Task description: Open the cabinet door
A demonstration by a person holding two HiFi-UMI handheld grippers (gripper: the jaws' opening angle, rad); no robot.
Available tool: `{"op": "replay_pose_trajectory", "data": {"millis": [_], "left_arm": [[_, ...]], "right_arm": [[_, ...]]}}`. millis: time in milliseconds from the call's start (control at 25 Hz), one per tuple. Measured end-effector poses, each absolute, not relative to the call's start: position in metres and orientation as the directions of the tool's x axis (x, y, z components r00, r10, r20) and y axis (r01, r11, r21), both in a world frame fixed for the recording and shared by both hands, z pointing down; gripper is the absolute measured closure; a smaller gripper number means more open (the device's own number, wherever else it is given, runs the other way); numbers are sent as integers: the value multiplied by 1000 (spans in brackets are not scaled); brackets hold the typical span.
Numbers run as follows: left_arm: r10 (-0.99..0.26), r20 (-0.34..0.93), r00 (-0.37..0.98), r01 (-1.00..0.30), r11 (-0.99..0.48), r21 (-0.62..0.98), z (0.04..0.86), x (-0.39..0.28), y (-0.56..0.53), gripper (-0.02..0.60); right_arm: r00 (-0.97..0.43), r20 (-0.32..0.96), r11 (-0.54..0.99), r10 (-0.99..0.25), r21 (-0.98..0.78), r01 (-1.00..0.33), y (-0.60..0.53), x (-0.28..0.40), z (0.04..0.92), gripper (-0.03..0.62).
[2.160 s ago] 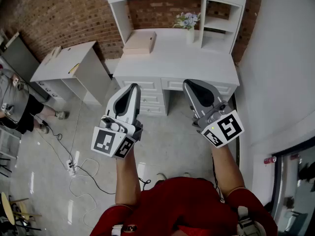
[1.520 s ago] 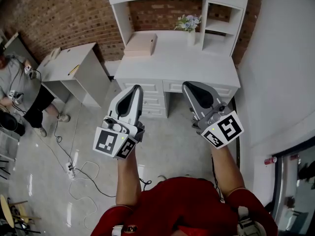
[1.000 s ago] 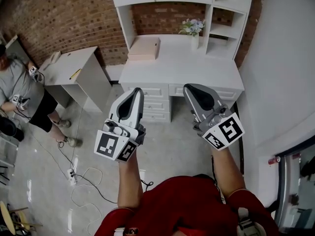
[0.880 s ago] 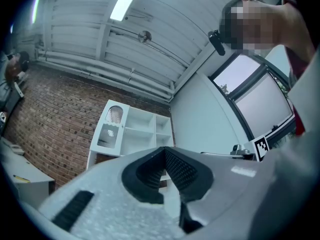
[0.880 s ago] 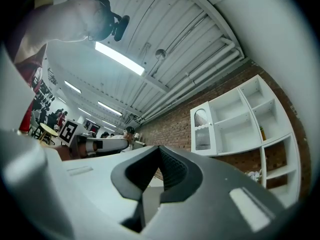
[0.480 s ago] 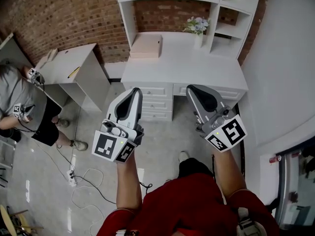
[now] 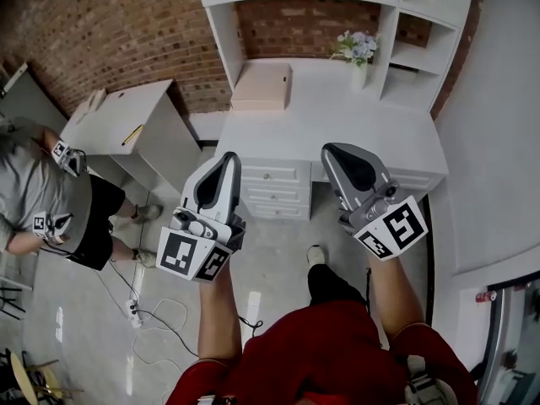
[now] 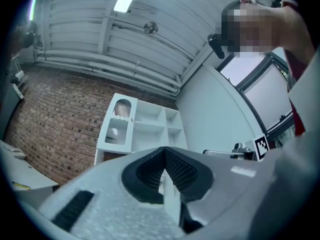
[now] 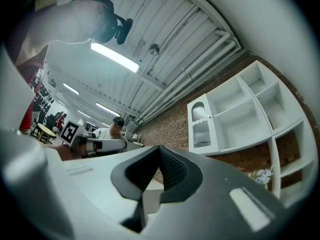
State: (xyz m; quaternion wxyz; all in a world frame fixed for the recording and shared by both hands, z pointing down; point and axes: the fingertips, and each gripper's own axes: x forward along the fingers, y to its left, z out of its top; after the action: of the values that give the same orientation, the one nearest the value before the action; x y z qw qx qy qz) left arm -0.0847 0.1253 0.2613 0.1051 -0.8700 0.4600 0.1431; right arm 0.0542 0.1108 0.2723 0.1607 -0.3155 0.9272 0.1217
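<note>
Nearest the camera, the person's red-shirted torso point(image 7: 312, 353) had come forward. Against the frames of the last two seconds, the white wooden desk point(image 7: 337, 116) sat lower and larger in the head view. A pale shoe point(image 7: 315, 255) now showed on the glossy grey floor point(image 7: 270, 285) between the arms. I judged this to be the approach only, with nothing touched yet.

Both bare forearms were held out in front, side by side and well apart. Each gripper was angled a little upward, its marker cube toward the body. The grey left gripper point(image 7: 224, 160) had its ribbed black pads pressed together with nothing between them. The grey right gripper point(image 7: 339, 152) was likewise fully closed and empty. In the head view their tips lay over the desk's front drawers point(image 7: 285, 194).

Beyond, on the desk top, stood a pale pink box point(image 7: 261, 87) and a small white vase of flowers point(image 7: 359, 51). Farther and higher was the white cabinet door with its arched ribbed-glass panel point(image 8: 118, 125). It looked shut, at the upper left of the shelf unit against the red brick wall point(image 7: 110, 32), well beyond both grippers.
</note>
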Motion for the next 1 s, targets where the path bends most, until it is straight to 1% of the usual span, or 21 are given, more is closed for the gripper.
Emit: {"op": "replay_pose_trajectory", "data": {"millis": [600,760,1000], "left_arm": [[-807,-343,481,-866,-497,-45,249,-64,-135,581],[-821,-340,459,-879,-475,-41,244,-63,-179,581],[-819,-336,465,-878,-474,-60,236,-62,-226,581]], "right_arm": [[-773,-371,796,-515,128,-592,-151,88,260,583],[-783,-365,807,-504,123,-577,-199,90,258,583],[-783,-364,811,-504,111,-574,-252,86,252,582]]}}
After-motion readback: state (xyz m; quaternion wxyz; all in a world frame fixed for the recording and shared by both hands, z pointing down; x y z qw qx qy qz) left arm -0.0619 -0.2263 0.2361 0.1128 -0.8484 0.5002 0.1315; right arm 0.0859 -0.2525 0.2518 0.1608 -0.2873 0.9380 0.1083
